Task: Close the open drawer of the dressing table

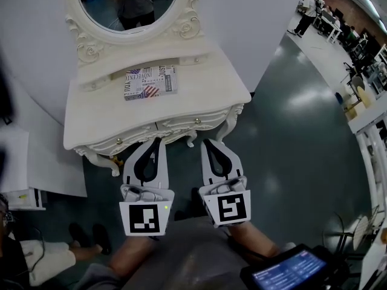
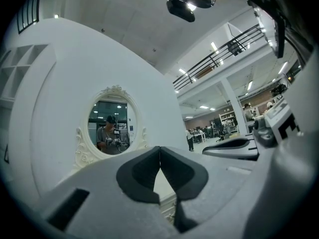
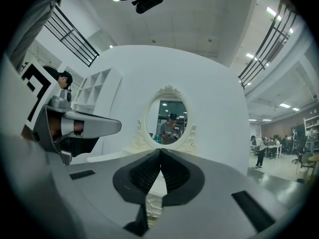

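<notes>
The cream dressing table [image 1: 205,95] stands against the white wall, with an oval mirror [image 1: 130,2] and a printed box [image 1: 150,81] on its top. Its carved drawer front [image 1: 181,125] with small gold knobs looks flush with the table's front edge. My left gripper [image 1: 158,139] is held level just in front of that edge, its jaws shut on nothing. Beside it, my right gripper [image 1: 207,142] is also shut and empty, a little short of the table. In the left gripper view the left gripper [image 2: 159,149] points at the mirror [image 2: 112,126]; so does the right gripper [image 3: 160,151] in its own view.
A white board [image 1: 36,162] lies on the dark floor at the left. A tablet [image 1: 290,273] shows at the bottom right. White shelving [image 1: 372,156] and people at desks [image 1: 311,11] stand far to the right. The table's curved leg [image 1: 233,122] is near my right gripper.
</notes>
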Demonstrator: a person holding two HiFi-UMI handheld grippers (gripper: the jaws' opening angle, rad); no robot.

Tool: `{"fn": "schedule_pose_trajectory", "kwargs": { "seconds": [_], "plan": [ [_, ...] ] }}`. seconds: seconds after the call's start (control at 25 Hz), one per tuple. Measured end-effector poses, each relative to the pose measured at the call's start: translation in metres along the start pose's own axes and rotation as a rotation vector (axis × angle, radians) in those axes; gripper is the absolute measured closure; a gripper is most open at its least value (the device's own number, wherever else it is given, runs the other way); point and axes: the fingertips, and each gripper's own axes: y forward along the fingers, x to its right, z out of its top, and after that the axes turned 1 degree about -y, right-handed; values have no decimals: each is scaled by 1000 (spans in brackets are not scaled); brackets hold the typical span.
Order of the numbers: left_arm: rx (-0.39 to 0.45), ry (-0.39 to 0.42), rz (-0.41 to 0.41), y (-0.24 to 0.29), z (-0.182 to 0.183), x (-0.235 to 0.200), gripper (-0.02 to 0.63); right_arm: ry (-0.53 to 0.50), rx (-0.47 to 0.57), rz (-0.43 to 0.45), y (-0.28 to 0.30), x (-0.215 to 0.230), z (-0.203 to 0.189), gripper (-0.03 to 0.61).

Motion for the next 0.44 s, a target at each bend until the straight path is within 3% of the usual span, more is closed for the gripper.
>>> {"fn": "schedule_pose_trajectory", "kwargs": {
  "seconds": [0.44],
  "plan": [
    [13, 18, -18, 6, 1, 10, 598, -17, 0, -14, -2, 10, -2, 565]
  ]
}}
